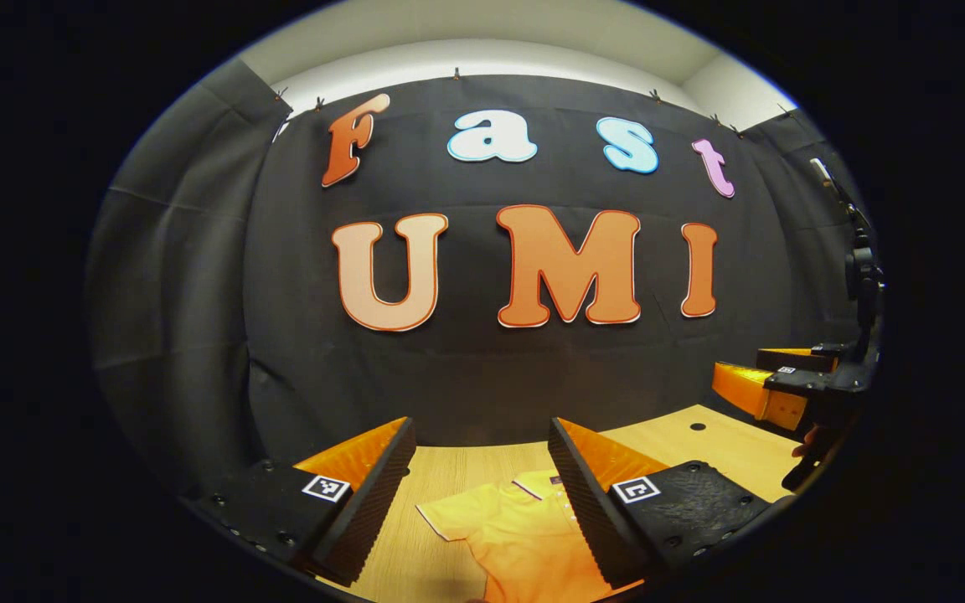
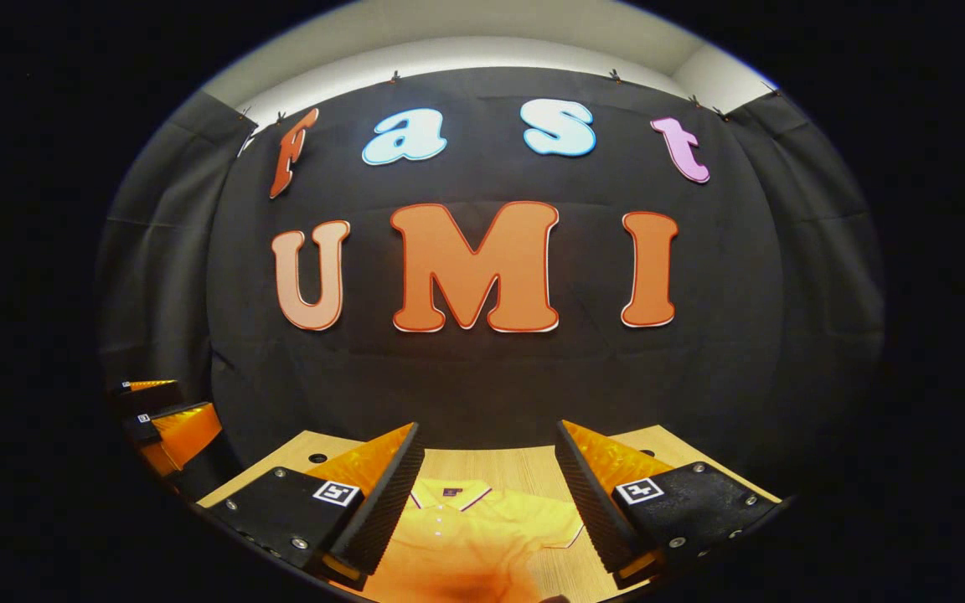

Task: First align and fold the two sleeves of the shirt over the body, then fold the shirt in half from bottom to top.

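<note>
I see a pale wooden bench (image 1: pixel 725 448) with a fine straight grain, running across the bottom of both views. A small dark round hole (image 1: pixel 698 427) sits in its top at the lower right of the left gripper view, and another hole (image 2: pixel 318 458) shows at the lower left of the right gripper view. Behind the bench hangs the booth's black cloth wall (image 1: pixel 198 276), creased and clipped along its upper edge, with a strip of plain light wall (image 1: pixel 482 59) above it at the top of the frame.

The shirt (image 1: pixel 524 536) lies flat on the bench, low in the centre of both views. In the left gripper view it sits beneath and between the fingers of my left tool (image 1: pixel 482 502), its collar toward the cloth wall and one short sleeve reaching to the lower left. In the right gripper view the same shirt (image 2: pixel 474 536) lies under my right tool (image 2: pixel 487 502), collar and button placket at centre, a sleeve running to the right-hand finger. Neither tool touches the fabric as far as I can tell.

Both tools stand with their fingers wide apart and nothing between them. The inner faces are ribbed, and each finger carries a small square marker.

The shirt is soft yellow cloth with a thin dark-and-white trim on collar and sleeve cuffs, and small pale buttons.

My right tool (image 1: pixel 771 389) also appears at the right edge of the left gripper view, above the bench, and my left tool (image 2: pixel 168 419) at the left edge of the right gripper view.
</note>
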The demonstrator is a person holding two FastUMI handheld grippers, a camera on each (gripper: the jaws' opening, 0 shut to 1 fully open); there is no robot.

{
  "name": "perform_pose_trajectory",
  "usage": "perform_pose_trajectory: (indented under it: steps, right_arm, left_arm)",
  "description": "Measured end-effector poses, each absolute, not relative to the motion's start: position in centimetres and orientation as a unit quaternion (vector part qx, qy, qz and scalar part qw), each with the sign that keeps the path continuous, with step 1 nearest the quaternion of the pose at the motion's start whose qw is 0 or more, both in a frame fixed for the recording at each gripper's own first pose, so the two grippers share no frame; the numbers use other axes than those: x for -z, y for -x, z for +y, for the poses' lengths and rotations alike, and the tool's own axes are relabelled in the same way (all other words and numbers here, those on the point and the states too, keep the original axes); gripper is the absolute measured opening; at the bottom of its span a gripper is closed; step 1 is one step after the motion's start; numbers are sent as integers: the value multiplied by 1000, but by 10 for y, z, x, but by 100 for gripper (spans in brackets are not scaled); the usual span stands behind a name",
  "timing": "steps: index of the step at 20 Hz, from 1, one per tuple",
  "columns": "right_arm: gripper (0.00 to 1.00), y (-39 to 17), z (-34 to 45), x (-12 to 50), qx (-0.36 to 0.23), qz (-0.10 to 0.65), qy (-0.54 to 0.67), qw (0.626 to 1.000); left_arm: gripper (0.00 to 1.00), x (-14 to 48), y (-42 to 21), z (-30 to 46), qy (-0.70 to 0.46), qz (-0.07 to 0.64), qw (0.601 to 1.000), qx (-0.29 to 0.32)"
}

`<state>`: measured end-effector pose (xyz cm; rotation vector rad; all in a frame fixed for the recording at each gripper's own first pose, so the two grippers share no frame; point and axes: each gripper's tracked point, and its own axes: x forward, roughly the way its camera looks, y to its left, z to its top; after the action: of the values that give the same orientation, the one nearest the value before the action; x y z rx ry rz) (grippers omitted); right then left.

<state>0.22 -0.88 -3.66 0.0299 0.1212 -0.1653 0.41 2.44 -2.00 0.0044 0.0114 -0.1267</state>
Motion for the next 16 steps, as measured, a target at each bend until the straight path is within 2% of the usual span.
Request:
perform_pose_trajectory:
  steps: [6, 16]
  right_arm:
    - [96, -21, -41, 79, 145, 148, -21, 978]
    - [96, -58, -98, 159, 132, 294, -83, 943]
  left_arm:
    - [98, 45, -6, 55, -5, 26, 997, 78]
    - [98, 55, 4, 80, 1, 47, 998, -30]
